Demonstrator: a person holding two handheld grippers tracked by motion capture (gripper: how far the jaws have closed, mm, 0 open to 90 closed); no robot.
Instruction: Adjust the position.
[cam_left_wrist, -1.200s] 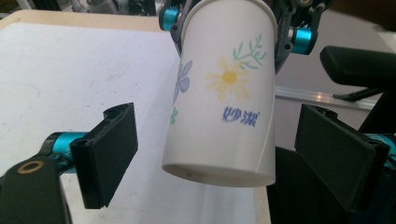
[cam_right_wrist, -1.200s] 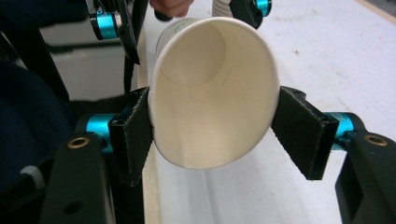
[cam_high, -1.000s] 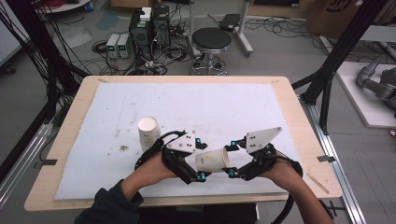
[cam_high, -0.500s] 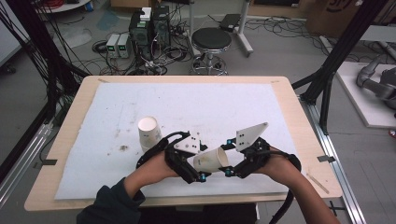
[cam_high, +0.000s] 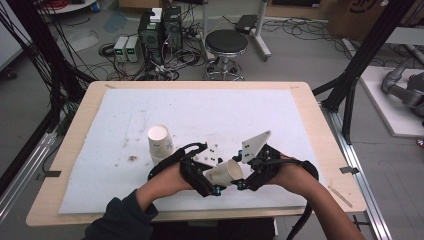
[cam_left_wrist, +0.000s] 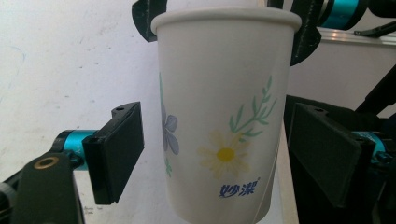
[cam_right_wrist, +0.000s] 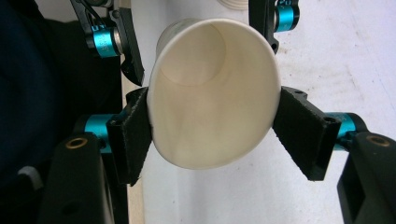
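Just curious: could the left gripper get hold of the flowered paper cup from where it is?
Probably yes: the paper cup already sits between the left gripper's jaws, which have just been closing but show gaps; the right gripper clamps its rim.

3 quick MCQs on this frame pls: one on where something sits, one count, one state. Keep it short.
1. Where does the second paper cup stand?
A. on the white mat, up and left of the two hands
B. on the stool
C. inside the held cup

2. How many paper cups are on or over the table?
A. one
B. two
C. four

3. How does the right tool stand on the held cup?
A. apart from it
B. pads pressing its rim from both sides
C. shut with nothing between

Key:
1 A: in the high view it stands upside down on the white mat, apart from both tools.
2 B: one upside down on the mat, one held on its side between the hands.
3 B: the right gripper view shows both pads on the rim, squeezed to an oval. The left tool has just been closing around the cup's body, with gaps on both sides.
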